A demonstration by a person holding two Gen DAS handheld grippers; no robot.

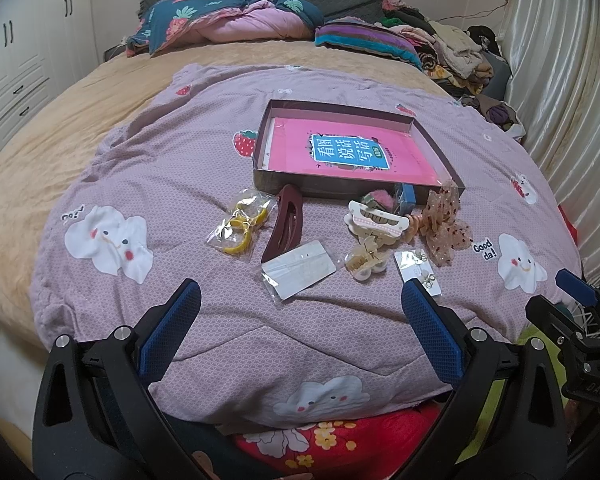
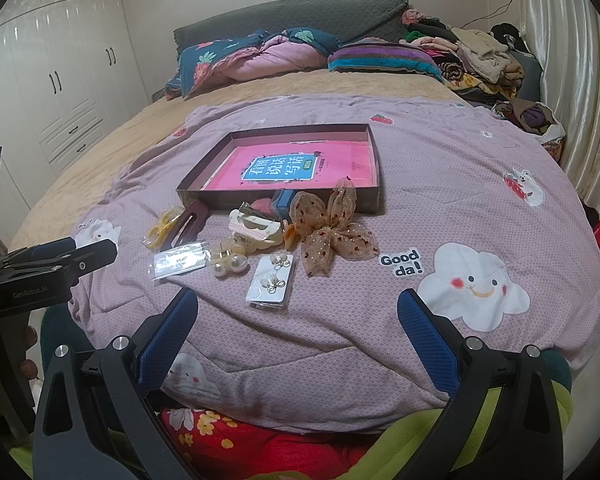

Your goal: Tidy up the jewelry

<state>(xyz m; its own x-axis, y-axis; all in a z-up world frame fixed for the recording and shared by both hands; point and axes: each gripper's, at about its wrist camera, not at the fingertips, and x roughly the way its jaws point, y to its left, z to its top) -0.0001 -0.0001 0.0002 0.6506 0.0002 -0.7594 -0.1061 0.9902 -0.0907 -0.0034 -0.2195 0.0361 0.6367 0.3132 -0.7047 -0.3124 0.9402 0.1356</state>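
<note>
Both tools are spread wide with nothing in them, left tool (image 1: pixel 300 308) and right tool (image 2: pixel 298 316) hovering over the purple quilt (image 1: pixel 180 168) on the bed. The jewelry pile sits just in front of the shallow box (image 1: pixel 440 152): maroon hair clip (image 1: pixel 286 220), lace bow (image 2: pixel 332 228), earring card (image 2: pixel 270 284), pearl clip (image 2: pixel 228 262).

left tool (image 1: pixel 300 300) open above quilt (image 1: pixel 180 160); hair clips (image 1: pixel 374 222), earring cards (image 1: pixel 299 269) before box (image 1: pixel 336 188).

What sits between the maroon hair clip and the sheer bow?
In the right wrist view: the cream claw clip and, nearer the camera, the pearl clip lie between the maroon hair clip and the sheer bow.
</note>
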